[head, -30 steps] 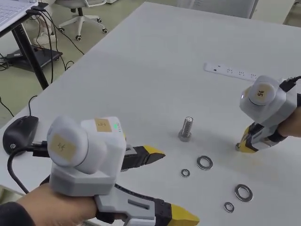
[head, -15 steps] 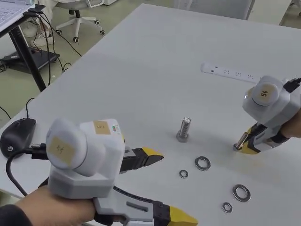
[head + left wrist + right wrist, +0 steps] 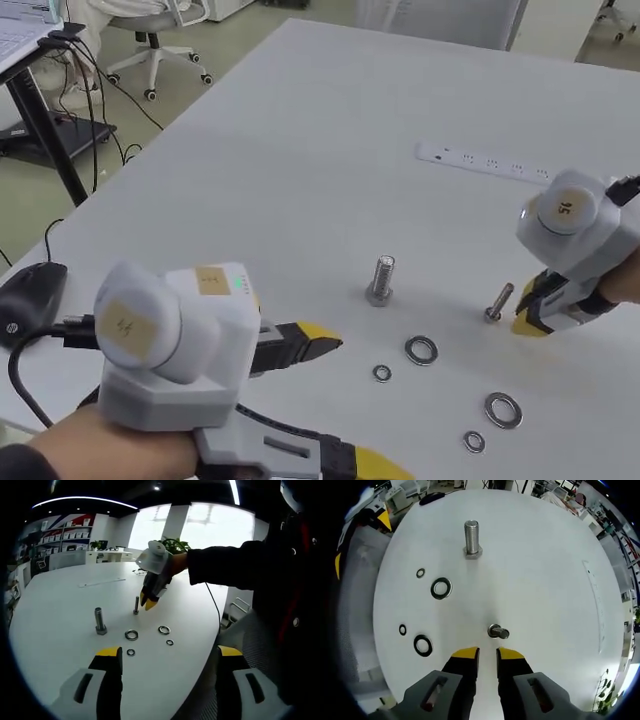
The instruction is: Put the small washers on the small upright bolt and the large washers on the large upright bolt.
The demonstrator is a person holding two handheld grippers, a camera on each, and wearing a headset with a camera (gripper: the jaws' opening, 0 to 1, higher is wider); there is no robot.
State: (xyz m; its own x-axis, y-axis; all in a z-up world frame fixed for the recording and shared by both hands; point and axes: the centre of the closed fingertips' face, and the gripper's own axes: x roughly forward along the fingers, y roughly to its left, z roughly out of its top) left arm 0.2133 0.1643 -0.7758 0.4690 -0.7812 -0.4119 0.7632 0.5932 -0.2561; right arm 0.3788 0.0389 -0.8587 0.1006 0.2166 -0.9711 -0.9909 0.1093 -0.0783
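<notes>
sitting just beside the small bolt (image 3: 497, 631), right hand-held gripper (image 3: 487, 652) narrowly parted, empty; left hand-held gripper (image 3: 170, 651) wide.

"15" sticker (image 3: 565, 208) on right tongs (image 3: 527, 320)

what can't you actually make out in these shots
- Head view: right gripper jaws hidden under its body; contact with small bolt unclear.
- Head view: left gripper lower jaw cut by bottom edge.
- Head view: power strip end hidden behind right gripper.
- Left gripper view: small washers too small for detail.
</notes>
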